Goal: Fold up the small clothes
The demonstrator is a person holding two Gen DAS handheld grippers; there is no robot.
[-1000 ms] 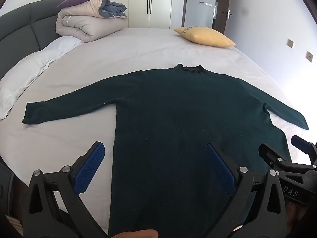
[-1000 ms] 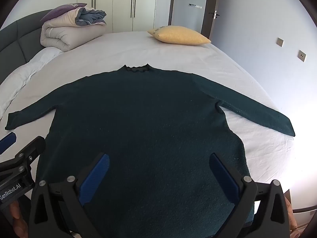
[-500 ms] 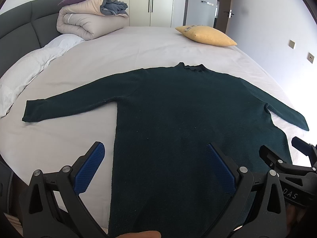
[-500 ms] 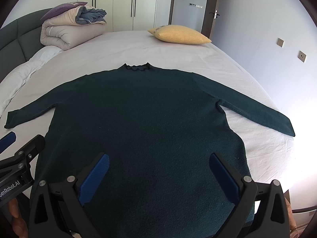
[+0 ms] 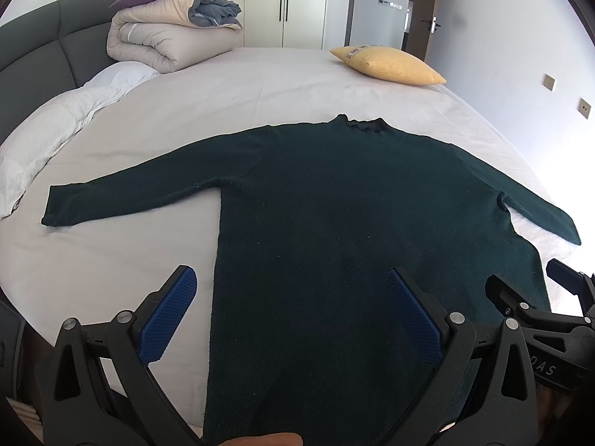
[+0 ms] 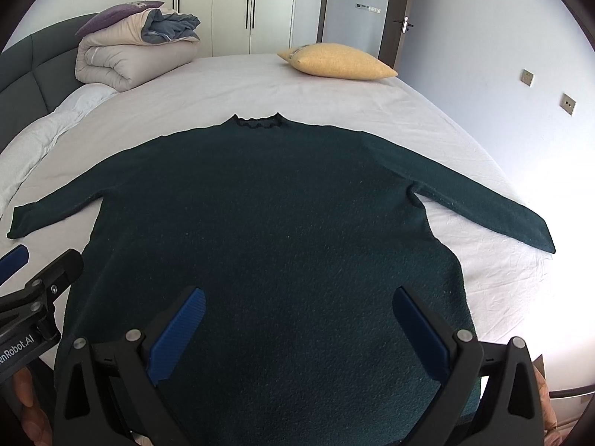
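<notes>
While my left gripper (image 5: 290, 297) and right gripper (image 6: 299, 310) hover with jaws spread wide and holding nothing, the sweater (image 6: 267, 230) lies flat on the bed (image 6: 334, 96), sleeves out toward 9 and 3 o'clock, collar at 12. At 11 o'clock a rolled duvet (image 6: 130, 59) sits by the headboard; a yellow pillow (image 6: 338, 61) lies near 1 o'clock.

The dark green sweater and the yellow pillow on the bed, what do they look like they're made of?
The sweater looks like a soft knit, perhaps wool or fleece: matte, nubbly, pebbled surface with pale lint specks and a ruffled collar. The yellow pillow looks like woven or fine-textured cloth, matte and plump; its exact fabric cannot be told from here.
</notes>
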